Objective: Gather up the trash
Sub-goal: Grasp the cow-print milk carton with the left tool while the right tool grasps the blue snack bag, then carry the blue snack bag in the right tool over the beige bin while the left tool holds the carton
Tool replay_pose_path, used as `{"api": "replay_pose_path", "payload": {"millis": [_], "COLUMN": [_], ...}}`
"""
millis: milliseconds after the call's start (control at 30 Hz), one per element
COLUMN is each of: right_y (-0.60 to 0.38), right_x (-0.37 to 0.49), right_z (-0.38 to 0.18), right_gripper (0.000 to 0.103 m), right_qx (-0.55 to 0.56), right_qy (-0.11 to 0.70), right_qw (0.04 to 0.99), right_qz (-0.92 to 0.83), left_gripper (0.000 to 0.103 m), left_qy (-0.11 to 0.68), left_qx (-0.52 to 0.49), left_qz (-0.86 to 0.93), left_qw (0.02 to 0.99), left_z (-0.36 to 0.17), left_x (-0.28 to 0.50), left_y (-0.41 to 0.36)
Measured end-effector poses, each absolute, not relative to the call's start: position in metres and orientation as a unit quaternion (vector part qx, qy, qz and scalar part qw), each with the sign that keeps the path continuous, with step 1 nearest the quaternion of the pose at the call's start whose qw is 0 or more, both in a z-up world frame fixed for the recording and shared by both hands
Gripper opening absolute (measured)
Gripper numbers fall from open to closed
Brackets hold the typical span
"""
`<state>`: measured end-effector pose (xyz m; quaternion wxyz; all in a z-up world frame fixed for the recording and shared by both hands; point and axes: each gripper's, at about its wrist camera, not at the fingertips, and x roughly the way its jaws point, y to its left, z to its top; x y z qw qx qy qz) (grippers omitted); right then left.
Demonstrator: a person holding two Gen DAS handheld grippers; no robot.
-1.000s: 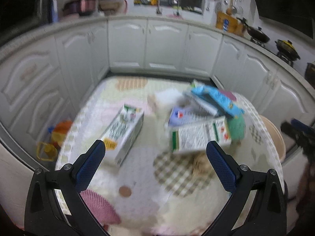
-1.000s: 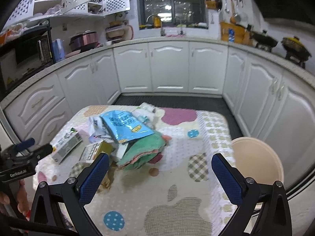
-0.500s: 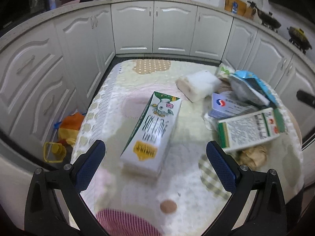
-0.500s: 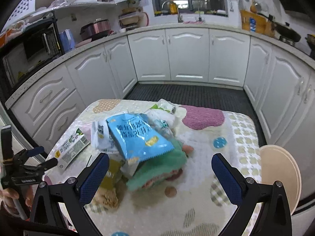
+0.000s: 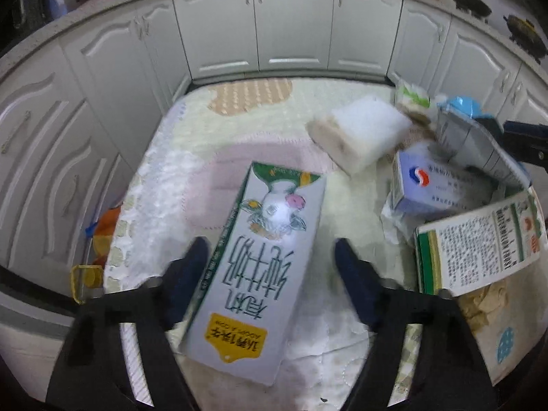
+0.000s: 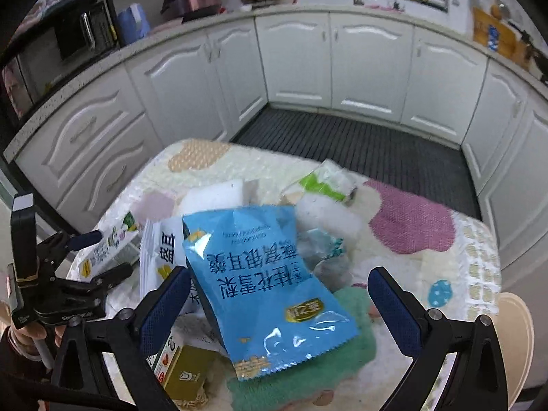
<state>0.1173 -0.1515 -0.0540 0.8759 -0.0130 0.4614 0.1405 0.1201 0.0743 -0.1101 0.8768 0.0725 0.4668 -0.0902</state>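
Left wrist view: your left gripper [image 5: 269,253] is closing around the milk carton [image 5: 255,274] lying flat on the table [image 5: 239,130], pads not yet touching. Your right gripper [image 6: 279,294], also closing, straddles the blue snack bag [image 6: 263,284] atop the trash pile, nothing gripped.

- My left tongs [image 5: 270,257] have come down over the milk carton [image 5: 260,267]; a second ago it lay ahead of them at 11 o'clock, and now it sits between the pads, filling the lower middle of the left wrist view.
- Their jaws are closing, far narrower than before, with neither pad clearly pressing on the carton.
- My right tongs [image 6: 279,294] have come in toward the blue snack bag [image 6: 263,287], once far off at 11 o'clock, now between the pads.
- Those jaws are closing too, only slightly narrower.
- The cabinets fill more of both views.
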Motion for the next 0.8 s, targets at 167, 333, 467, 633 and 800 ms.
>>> {"api": "replay_pose_path", "payload": {"millis": [167,333,467,633,800], "right_y": [-0.157,-0.163,-0.181,-0.201,-0.227], "right_x": [0.101,0.076,0.052,0.028,0.009], "right_z": [-0.053,-0.036,-0.021,-0.011,-0.011], "right_gripper": [0.057,0.052,0.052,0.043,0.04], "right_qx": [0.004,0.007,0.031,0.051,0.067], "right_qy": [0.443,0.414,0.388,0.372,0.37], "right_qw": [0.884,0.898,0.91,0.918,0.921], "right_qz": [0.148,0.151,0.145,0.126,0.104], "left_gripper": [0.061,0.06,0.06,0.06,0.06], "left_qy": [0.461,0.439,0.418,0.397,0.381], "left_qx": [0.069,0.072,0.061,0.061,0.076], "left_qz": [-0.095,-0.094,-0.109,-0.136,-0.172], "left_qw": [0.879,0.89,0.9,0.906,0.905], "left_z": [-0.108,-0.088,-0.061,-0.036,-0.021], "left_x": [0.114,0.098,0.079,0.059,0.043], "left_y": [0.076,0.076,0.073,0.053,0.016]}}
